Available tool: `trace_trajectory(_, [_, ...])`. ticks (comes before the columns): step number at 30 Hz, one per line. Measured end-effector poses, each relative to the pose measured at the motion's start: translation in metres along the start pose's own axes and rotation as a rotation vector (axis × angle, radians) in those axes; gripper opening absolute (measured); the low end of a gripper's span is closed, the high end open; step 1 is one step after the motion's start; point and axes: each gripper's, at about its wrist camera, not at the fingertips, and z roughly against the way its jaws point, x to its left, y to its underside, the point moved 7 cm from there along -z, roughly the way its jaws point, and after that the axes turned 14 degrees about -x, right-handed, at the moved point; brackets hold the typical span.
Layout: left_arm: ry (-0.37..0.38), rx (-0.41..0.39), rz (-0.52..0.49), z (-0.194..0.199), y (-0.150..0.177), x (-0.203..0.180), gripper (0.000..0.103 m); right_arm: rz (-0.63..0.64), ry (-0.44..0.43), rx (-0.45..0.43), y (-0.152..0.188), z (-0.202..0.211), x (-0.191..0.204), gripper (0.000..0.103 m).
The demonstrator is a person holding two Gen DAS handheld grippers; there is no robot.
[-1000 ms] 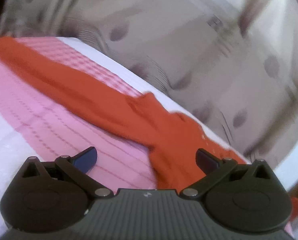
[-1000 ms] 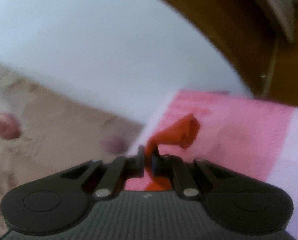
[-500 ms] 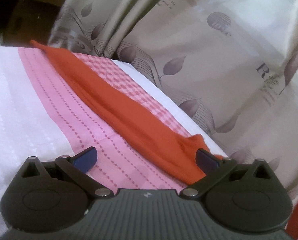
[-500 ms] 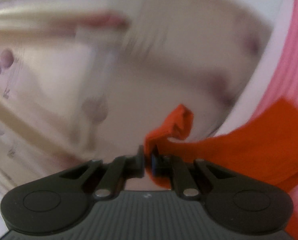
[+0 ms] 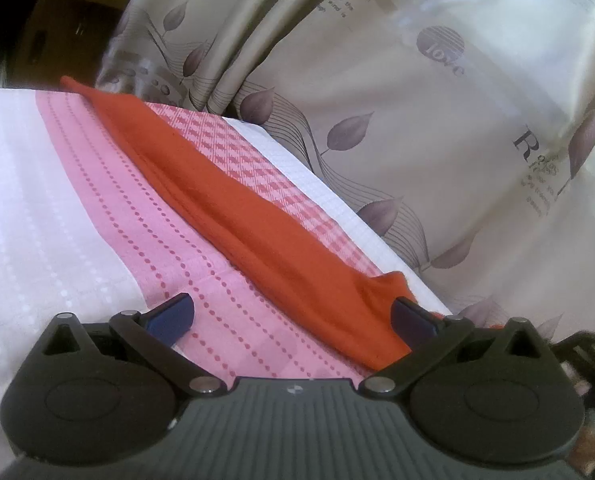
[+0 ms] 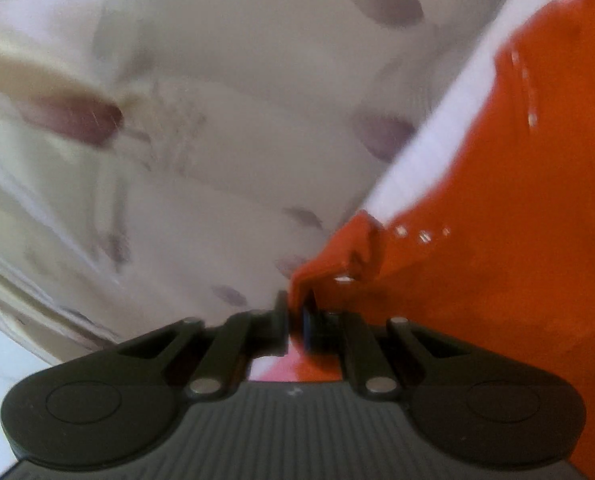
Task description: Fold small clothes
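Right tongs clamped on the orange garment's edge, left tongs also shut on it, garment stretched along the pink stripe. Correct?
Not quite. The left tongs are open, their blue pads spread wide with nothing gripped, as the left wrist view shows. The rest holds: the right tongs are clamped on the edge of the orange garment, which lies stretched along the pink stripe of the bedcover.

My left gripper [image 5: 291, 316]: dark grey ribbed housing with a small pale mark at its top centre, two rounded black side lobes each with an oval recess, black linkage arms fixed by silver round pins, and blue-padded fingertips [image 5: 173, 314]. My right gripper [image 6: 295, 316]: the same ribbed grey body, black lobes, silver pins and small centre mark, with black fingers [image 6: 279, 316] showing a blue pad edge.
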Motion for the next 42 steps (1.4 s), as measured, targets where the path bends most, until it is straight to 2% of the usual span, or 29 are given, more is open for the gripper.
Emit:
trace_trajectory(4, [0.001, 0.000, 0.003, 0.000, 0.000, 0.001, 0.103, 0.162, 0.033, 0.031, 0.016, -0.011, -0.003, 0.006])
trace_trajectory(6, [0.002, 0.001, 0.002, -0.001, -0.001, 0.001, 0.103, 0.251, 0.037, 0.081, 0.029, -0.016, 0.000, 0.007])
trace_trajectory(8, [0.002, 0.001, 0.003, 0.000, -0.001, 0.001, 0.103, 0.399, 0.057, 0.151, 0.047, -0.021, 0.005, 0.008])
trace_trajectory(10, [0.002, 0.000, 0.001, 0.000, -0.001, 0.001, 0.103, 0.543, 0.047, 0.197, 0.060, -0.018, 0.014, 0.016])
trace_trajectory(11, [0.001, 0.000, 0.000, 0.000, 0.000, 0.000, 0.103, 0.601, 0.039, 0.203, 0.062, -0.013, 0.018, 0.027])
trace_trajectory(12, [0.000, 0.000, 0.001, -0.001, -0.001, 0.000, 0.103, 0.643, 0.027, 0.191, 0.063, -0.004, 0.021, 0.043])
trace_trajectory(13, [0.000, -0.001, 0.002, -0.001, -0.001, 0.000, 0.103, 0.653, 0.012, 0.172, 0.061, 0.004, 0.021, 0.054])
trace_trajectory(14, [0.000, -0.001, 0.001, -0.001, -0.001, 0.000, 0.103, 0.644, -0.013, 0.139, 0.055, 0.017, 0.022, 0.075])
trace_trajectory(15, [0.000, -0.001, -0.001, -0.001, -0.001, 0.000, 0.103, 0.627, -0.034, 0.112, 0.051, 0.027, 0.022, 0.085])
trace_trajectory(17, [0.001, -0.001, -0.001, -0.001, -0.001, 0.001, 0.103, 0.584, -0.061, 0.071, 0.036, 0.052, 0.018, 0.085])
trace_trajectory(20, [0.012, 0.001, 0.012, -0.002, -0.003, 0.003, 0.103, 0.583, -0.008, 0.055, 0.022, 0.080, 0.003, 0.085])
trace_trajectory(25, [0.045, 0.011, 0.042, -0.002, -0.006, 0.006, 0.103, 0.776, 0.152, 0.007, 0.021, 0.117, -0.025, 0.085])
trace_trajectory(27, [0.079, 0.035, 0.047, 0.001, -0.008, 0.008, 0.103, 0.838, 0.229, 0.015, 0.024, 0.124, -0.037, 0.085])
trace_trajectory(29, [0.090, 0.050, 0.063, 0.006, -0.016, 0.019, 0.103, 0.848, 0.261, 0.036, 0.026, 0.129, -0.045, 0.085])
trace_trajectory(33, [0.023, 0.056, 0.157, 0.006, -0.049, 0.062, 0.103, 0.830, 0.221, 0.058, 0.032, 0.133, -0.048, 0.088])
trace_trajectory(37, [-0.056, 0.049, 0.290, -0.007, -0.093, 0.113, 0.103, 0.893, 0.208, 0.072, 0.041, 0.132, -0.043, 0.088])
trace_trajectory(40, [-0.089, 0.051, 0.305, -0.026, -0.124, 0.145, 0.100, 0.922, 0.198, 0.084, 0.047, 0.131, -0.041, 0.089])
trace_trajectory(42, [-0.140, 0.023, 0.313, -0.036, -0.143, 0.168, 0.100, 0.919, 0.199, 0.083, 0.047, 0.131, -0.041, 0.089])
